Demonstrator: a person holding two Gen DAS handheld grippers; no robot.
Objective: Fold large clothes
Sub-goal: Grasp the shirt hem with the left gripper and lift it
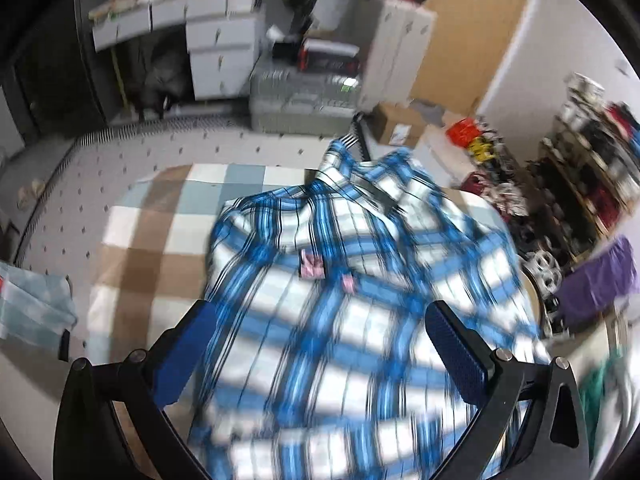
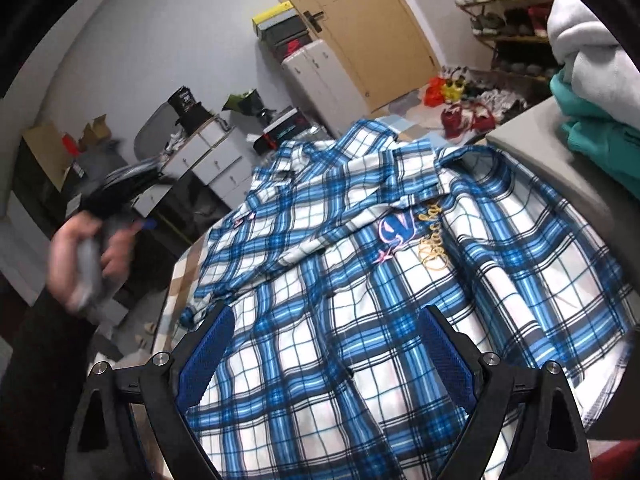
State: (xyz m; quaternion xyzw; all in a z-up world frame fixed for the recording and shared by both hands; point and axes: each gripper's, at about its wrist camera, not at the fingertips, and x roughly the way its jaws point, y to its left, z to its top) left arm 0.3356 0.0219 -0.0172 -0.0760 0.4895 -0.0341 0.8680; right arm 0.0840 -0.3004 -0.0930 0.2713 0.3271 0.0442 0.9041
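- Blue-padded fingers of the right gripper (image 2: 326, 356) fill the bottom of the right wrist view, spread wide with nothing between them, hanging over a blue-and-white plaid shirt (image 2: 400, 272).
- Spread across most of that frame, the shirt lies rumpled on a checked table surface (image 2: 188, 268), a pink-and-blue embroidered emblem (image 2: 394, 232) near frame centre.
- At centre left, a blurred hand (image 2: 86, 256) grips the handle of the other tool.
- Folded teal and grey clothes (image 2: 592, 92) are stacked at the upper right edge; a tan door (image 2: 360, 20) stands at top centre.
- From the left wrist view, the left gripper (image 1: 320, 356) likewise stands wide open and holds nothing, the shirt (image 1: 352, 312) blurred beneath it at centre and lower centre.
- Bare checked tabletop (image 1: 160, 240) shows at centre left, white drawers (image 1: 220, 52) at upper left.
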